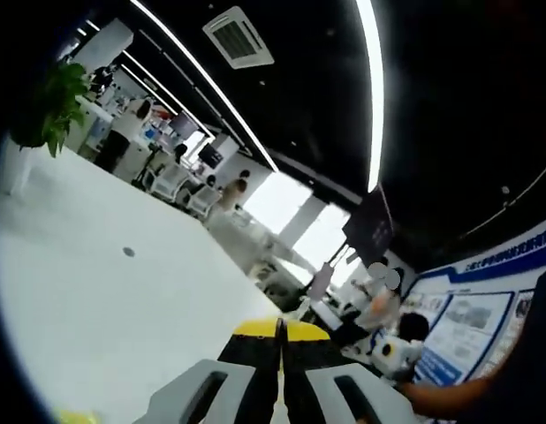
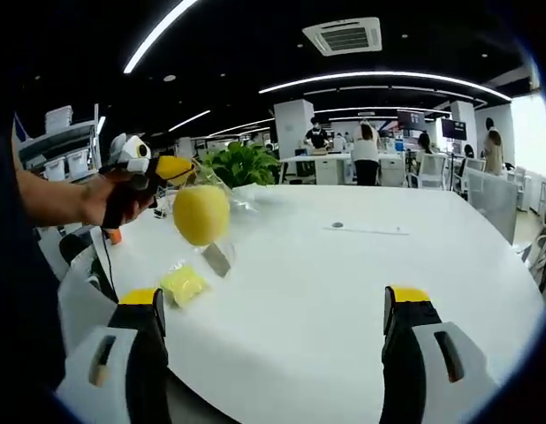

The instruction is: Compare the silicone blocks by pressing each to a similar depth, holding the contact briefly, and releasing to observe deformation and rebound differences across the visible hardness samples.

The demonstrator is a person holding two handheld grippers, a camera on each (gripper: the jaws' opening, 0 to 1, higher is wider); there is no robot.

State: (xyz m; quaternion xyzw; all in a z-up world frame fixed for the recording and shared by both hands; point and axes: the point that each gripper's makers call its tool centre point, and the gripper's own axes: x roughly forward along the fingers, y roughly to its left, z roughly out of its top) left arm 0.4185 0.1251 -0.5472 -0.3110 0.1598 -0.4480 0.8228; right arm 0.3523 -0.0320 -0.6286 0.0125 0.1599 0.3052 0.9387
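In the right gripper view, the right gripper (image 2: 273, 340) has its two jaws wide apart, released, with nothing between them; the yellow tips rise at about 7 and 5 o'clock. Beyond them lies a big white worktop (image 2: 361, 265).

On this worktop, toward 9 o'clock from the picture's middle, a small pale yellow silicone block (image 2: 184, 284) lies flat, close to the near edge and just past the tip of the jaw at 7 o'clock. Above it, a rounder yellow silicone piece (image 2: 201, 215) is lifted off the worktop. The left gripper (image 2: 171, 170) comes in from 9 o'clock, carried by a hand (image 2: 114, 199), and its yellow tip is touching the top of this piece. Whether its jaws really clamp the piece I cannot tell from here; something thin and clear, maybe a wrapping, seems to be around it. A small grey flat thing (image 2: 218, 259) lies just beside the block, toward 2 o'clock from it.

A green plant (image 2: 242, 163) stands at the far edge of the worktop, at about 11 o'clock. Behind it people stand at desks under long ceiling lights.

The left gripper view is tilted upward, toward the black ceiling with an air vent (image 1: 238, 37). The jaws rise at 6 o'clock, close together with only a thin slit between the yellow tips, and what they hold is hidden there.
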